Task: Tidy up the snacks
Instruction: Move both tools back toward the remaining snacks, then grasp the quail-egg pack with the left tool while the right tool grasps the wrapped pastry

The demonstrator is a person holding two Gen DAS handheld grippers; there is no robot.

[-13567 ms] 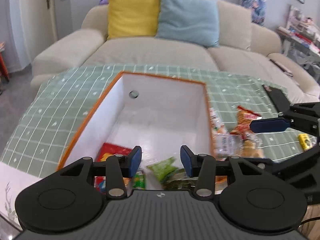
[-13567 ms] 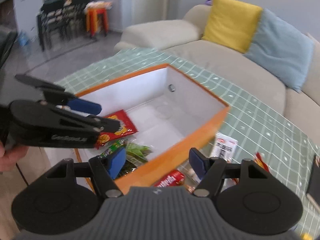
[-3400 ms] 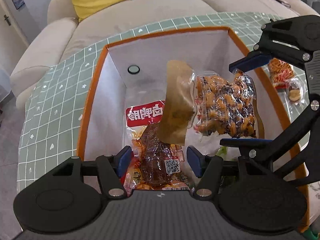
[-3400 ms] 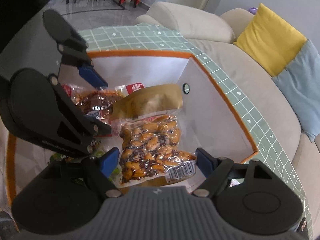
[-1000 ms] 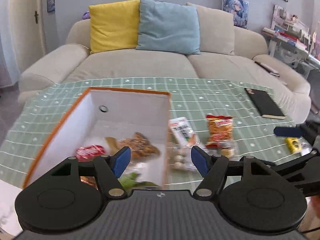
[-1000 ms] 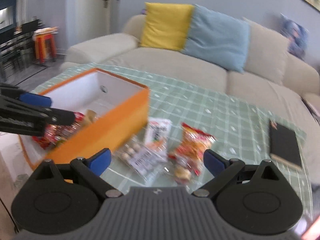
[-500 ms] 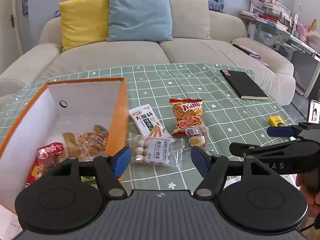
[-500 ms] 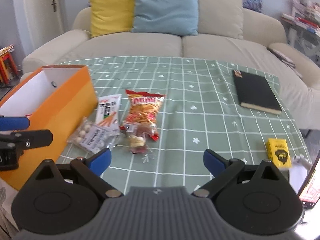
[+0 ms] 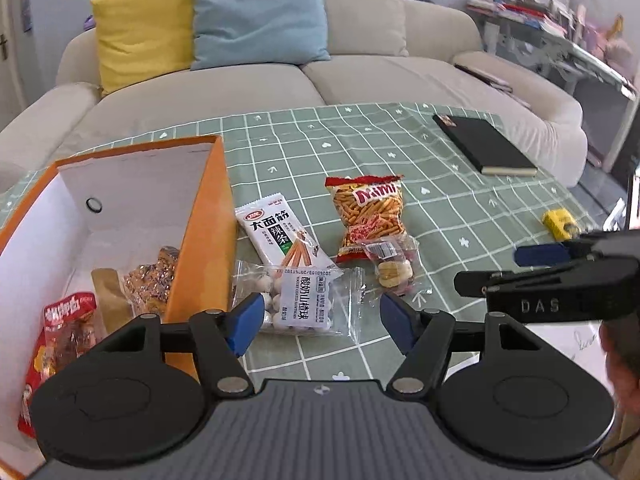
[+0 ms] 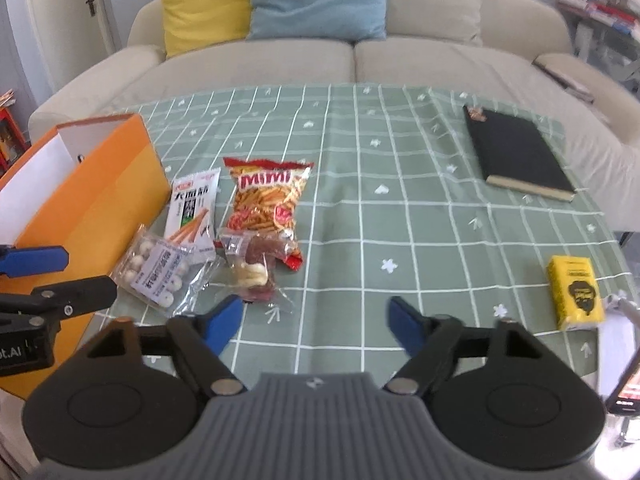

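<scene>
Hovering over the clear ball-snack bag (image 9: pixel 298 300), the left gripper (image 9: pixel 320 320) stood wide open and empty; the right gripper (image 10: pixel 314 326) was closing on nothing. Four packets lay beside the orange box (image 9: pixel 200 240), overlapping. Risk: the crinkly film slipping, or dragging the candy packet (image 10: pixel 254 268).
</scene>
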